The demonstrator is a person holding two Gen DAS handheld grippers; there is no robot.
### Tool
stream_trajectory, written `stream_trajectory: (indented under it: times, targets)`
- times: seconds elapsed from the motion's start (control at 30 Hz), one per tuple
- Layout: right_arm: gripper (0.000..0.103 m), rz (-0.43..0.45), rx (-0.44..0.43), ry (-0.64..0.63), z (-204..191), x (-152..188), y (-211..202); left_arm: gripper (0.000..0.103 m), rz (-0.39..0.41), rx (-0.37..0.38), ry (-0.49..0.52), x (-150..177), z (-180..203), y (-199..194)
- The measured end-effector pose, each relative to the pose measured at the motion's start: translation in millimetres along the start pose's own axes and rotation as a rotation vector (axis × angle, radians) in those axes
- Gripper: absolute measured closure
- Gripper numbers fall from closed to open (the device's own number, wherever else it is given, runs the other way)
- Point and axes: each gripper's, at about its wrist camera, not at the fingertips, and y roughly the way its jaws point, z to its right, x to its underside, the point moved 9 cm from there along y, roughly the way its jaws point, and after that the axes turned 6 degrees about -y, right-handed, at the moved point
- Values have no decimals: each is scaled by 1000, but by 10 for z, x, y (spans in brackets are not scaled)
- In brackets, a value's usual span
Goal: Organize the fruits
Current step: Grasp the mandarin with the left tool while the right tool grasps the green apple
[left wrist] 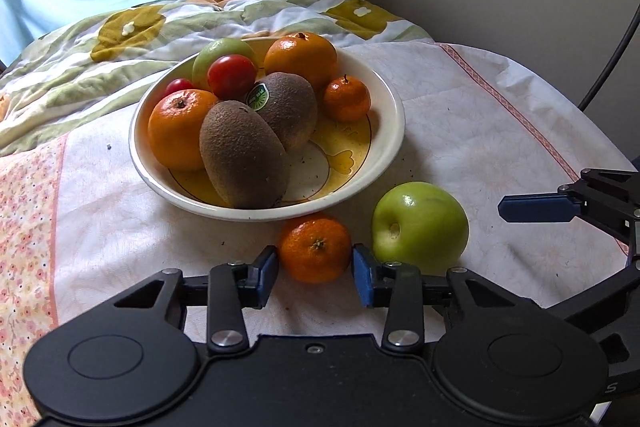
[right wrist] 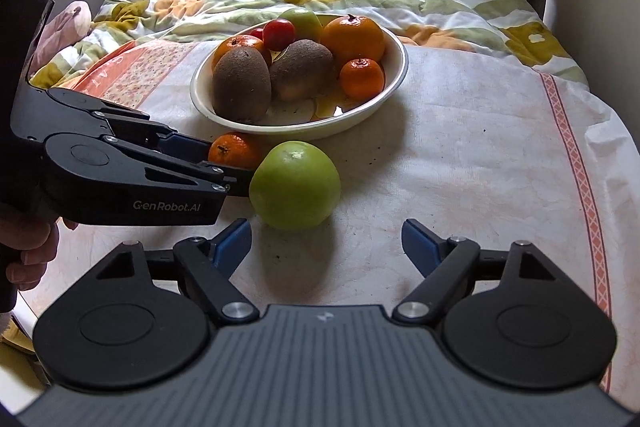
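Observation:
A small mandarin (left wrist: pixel 315 247) lies on the white cloth just in front of the cream bowl (left wrist: pixel 394 115). My left gripper (left wrist: pixel 315 259) is shut on it, one blue pad against each side. Right beside the mandarin (right wrist: pixel 234 151) sits a green apple (left wrist: pixel 420 223). In the right wrist view that apple (right wrist: pixel 296 185) lies just ahead of my right gripper (right wrist: pixel 326 243), whose fingers stand wide open and apart from it. The bowl (right wrist: pixel 402 59) holds two kiwis, oranges, a small mandarin, red tomatoes and a green apple.
A rumpled green and yellow quilt (left wrist: pixel 160 23) lies behind the bowl, with curtains beyond it. One of the right gripper's fingers (left wrist: pixel 536 209) reaches in from the right. A hand (right wrist: pixel 28 251) holds the left gripper's handle. The cloth's patterned border (right wrist: pixel 580 167) runs along the right.

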Motion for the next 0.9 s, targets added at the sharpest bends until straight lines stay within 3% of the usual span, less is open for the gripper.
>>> stream_trajectory:
  times: [0.2, 0.9]
  targets:
    - [16, -2, -14, -21, -32, -44, 68, 60, -3, 6, -6, 2, -6, -9]
    - [32, -1, -40, -94, -196, -202, 298, 60, -4, -55, -64, 121, -351, -162]
